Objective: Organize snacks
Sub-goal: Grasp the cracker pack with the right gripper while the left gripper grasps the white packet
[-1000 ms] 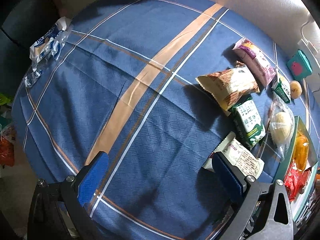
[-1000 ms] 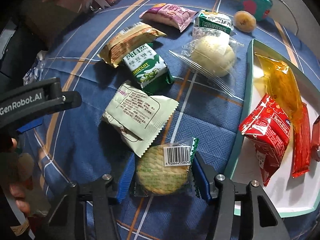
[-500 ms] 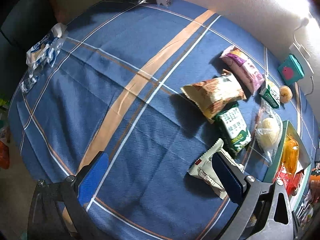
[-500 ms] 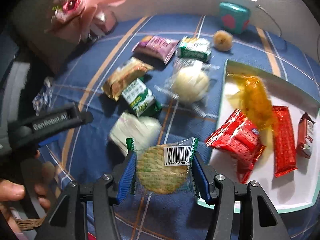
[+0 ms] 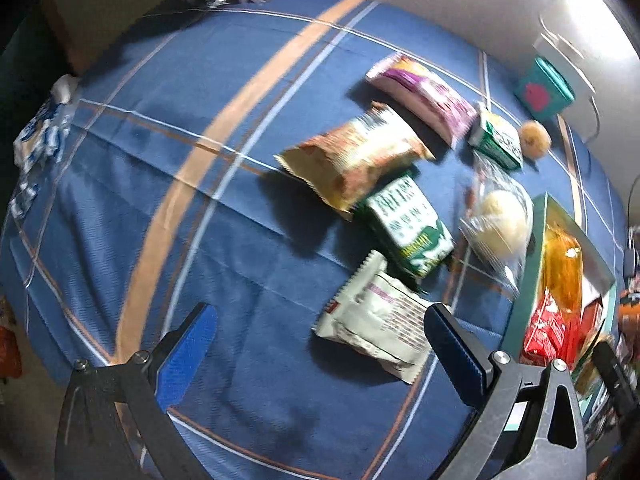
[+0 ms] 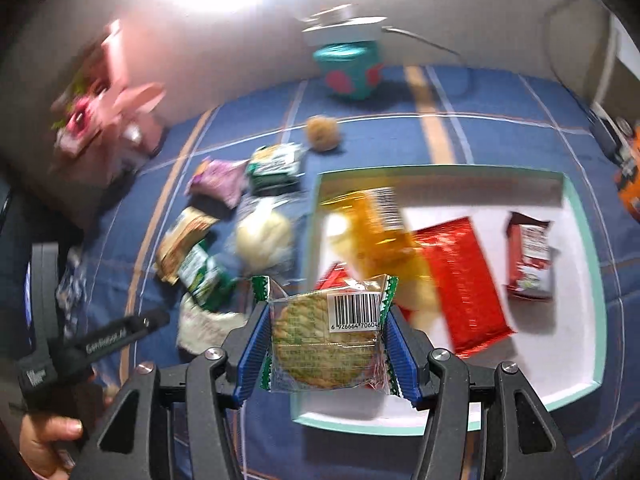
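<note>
Over the near edge of the tray (image 6: 584,248), the right gripper (image 6: 326,346) is clamping a wrapped round cracker (image 6: 320,354) between its blue pads. Inside, an orange bag (image 6: 376,236), red packets (image 6: 460,276) and a dark red pack (image 6: 530,258) are already lying, so sorting looks roughly half done. Left of the tray, about six snacks, including a pale packet (image 5: 376,316), are waiting on the blue plaid cloth (image 5: 180,140) beside a pale wall. Spread wide, the left gripper (image 5: 320,356) is holding nothing.

The right gripper (image 6: 326,354) has lifted the cracker packet (image 6: 326,344) over the tray (image 6: 582,216).
</note>
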The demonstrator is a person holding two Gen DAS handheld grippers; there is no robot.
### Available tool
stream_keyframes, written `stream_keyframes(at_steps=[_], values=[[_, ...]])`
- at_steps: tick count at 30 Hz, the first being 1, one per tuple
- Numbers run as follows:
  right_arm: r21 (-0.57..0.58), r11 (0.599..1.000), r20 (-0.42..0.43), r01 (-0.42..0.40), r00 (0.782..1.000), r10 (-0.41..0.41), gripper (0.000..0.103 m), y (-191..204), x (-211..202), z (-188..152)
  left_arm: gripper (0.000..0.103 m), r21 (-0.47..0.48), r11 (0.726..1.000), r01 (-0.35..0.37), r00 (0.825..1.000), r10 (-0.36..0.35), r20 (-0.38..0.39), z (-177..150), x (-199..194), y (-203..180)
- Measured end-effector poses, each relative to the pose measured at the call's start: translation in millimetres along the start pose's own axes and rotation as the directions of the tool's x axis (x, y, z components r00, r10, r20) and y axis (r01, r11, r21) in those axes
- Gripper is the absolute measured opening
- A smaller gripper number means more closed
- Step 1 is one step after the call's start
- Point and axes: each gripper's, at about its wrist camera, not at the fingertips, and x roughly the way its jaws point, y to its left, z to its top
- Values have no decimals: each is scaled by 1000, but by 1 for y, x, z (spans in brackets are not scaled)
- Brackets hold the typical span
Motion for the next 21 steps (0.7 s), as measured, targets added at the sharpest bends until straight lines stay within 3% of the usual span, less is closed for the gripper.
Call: stream_keyframes(at_steps=[6, 14, 21], values=[[61, 998, 0, 5, 1000, -5, 59, -21, -2, 4, 103, 91, 996, 7, 999, -4, -38, -1, 18, -27], [36, 999, -14, -1, 1000, 1, 59, -15, 4, 2, 101, 232, 973, -18, 998, 32, -56, -11, 34, -69], [36, 999, -16, -4, 1000, 4, 59, -16, 4, 2, 85, 254, 967, -18, 996, 41, -84, -16, 52, -79]])
